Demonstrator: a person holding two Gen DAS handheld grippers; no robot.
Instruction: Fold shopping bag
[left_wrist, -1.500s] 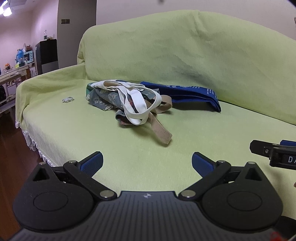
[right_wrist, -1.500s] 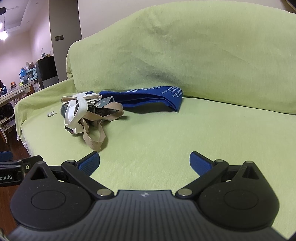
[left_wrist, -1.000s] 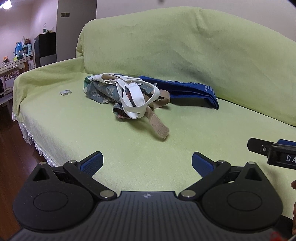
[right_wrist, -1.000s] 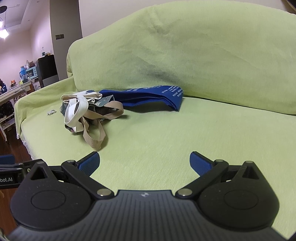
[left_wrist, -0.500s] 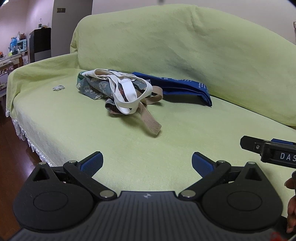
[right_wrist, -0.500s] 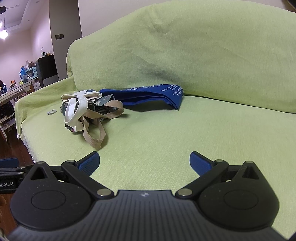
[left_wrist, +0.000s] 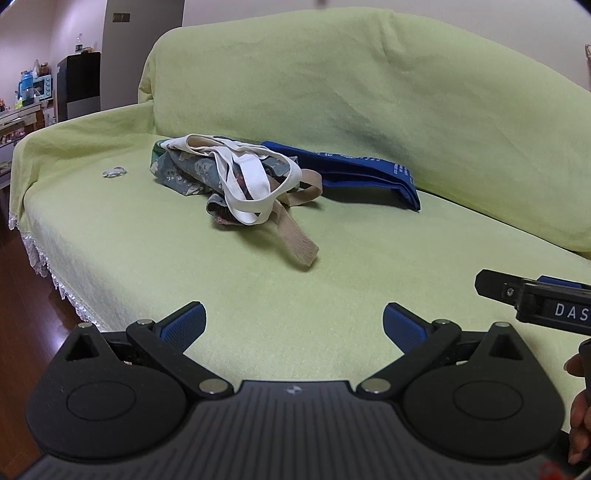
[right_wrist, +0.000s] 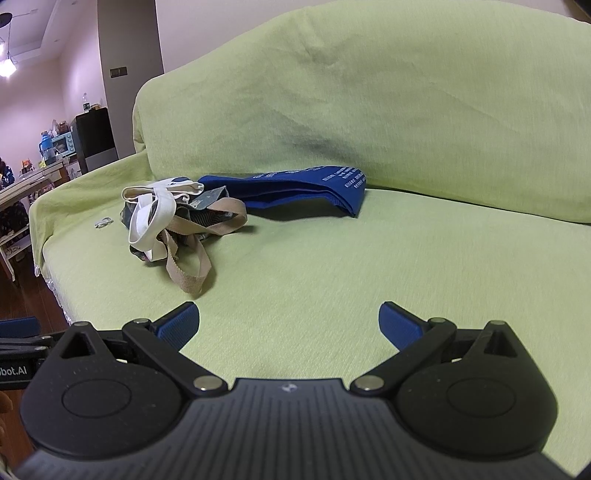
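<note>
The sofa cover (left_wrist: 258, 280) is matt green cloth with a fine nap and a lace hem. The blue bag (right_wrist: 295, 188) is smooth cloth; the patterned bag (left_wrist: 192, 173) has woven webbing straps (left_wrist: 295, 236). Glossy dark wood floor (left_wrist: 33, 306).

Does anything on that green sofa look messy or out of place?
Yes. The patterned bag lies in a crumpled heap, its white straps and tan straps tangled and trailing over the sofa cover. Beside it the blue bag lies flatter. A small clear scrap lies loose near the sofa's end.
</note>
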